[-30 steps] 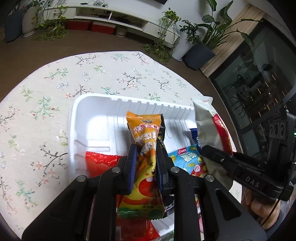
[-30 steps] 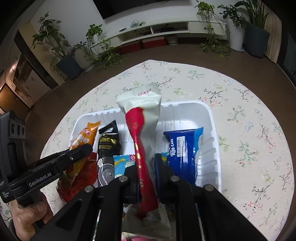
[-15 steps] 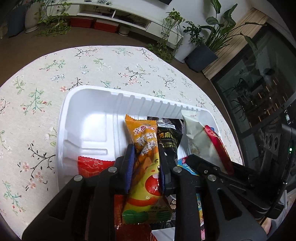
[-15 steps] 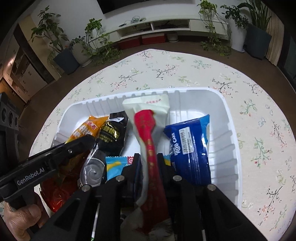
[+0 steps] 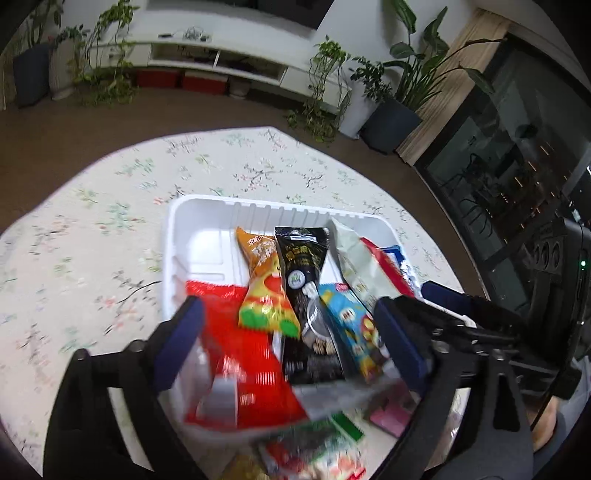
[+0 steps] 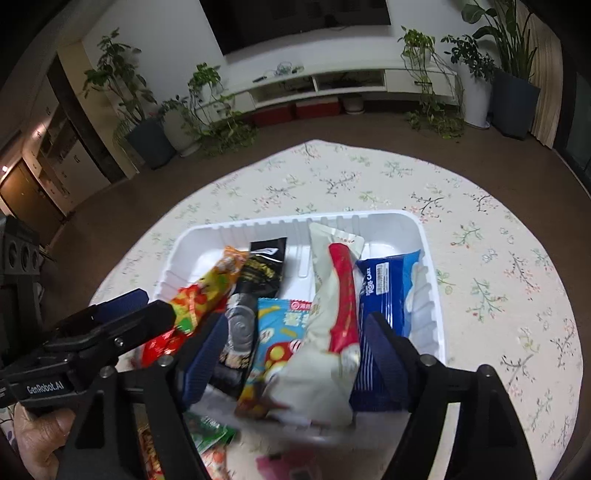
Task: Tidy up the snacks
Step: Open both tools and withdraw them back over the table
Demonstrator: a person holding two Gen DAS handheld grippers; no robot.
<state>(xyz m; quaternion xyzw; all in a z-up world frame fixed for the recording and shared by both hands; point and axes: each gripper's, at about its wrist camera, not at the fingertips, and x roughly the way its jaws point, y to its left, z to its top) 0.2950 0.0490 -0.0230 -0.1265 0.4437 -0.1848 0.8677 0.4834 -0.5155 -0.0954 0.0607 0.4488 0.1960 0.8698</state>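
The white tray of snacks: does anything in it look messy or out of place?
Slightly. In the white tray the packets overlap at angles, crowded toward the near side, and a few more packets lie outside on the tablecloth.

I see a home living room. Beyond my tongs stands a long white TV cabinet under a dark screen, with many potted plants beside it. The bench below carries a flowered cloth.

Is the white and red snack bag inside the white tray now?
Yes, inside. The white and red snack bag lies in the white tray among other packets, and the right gripper jaws have just opened off it.
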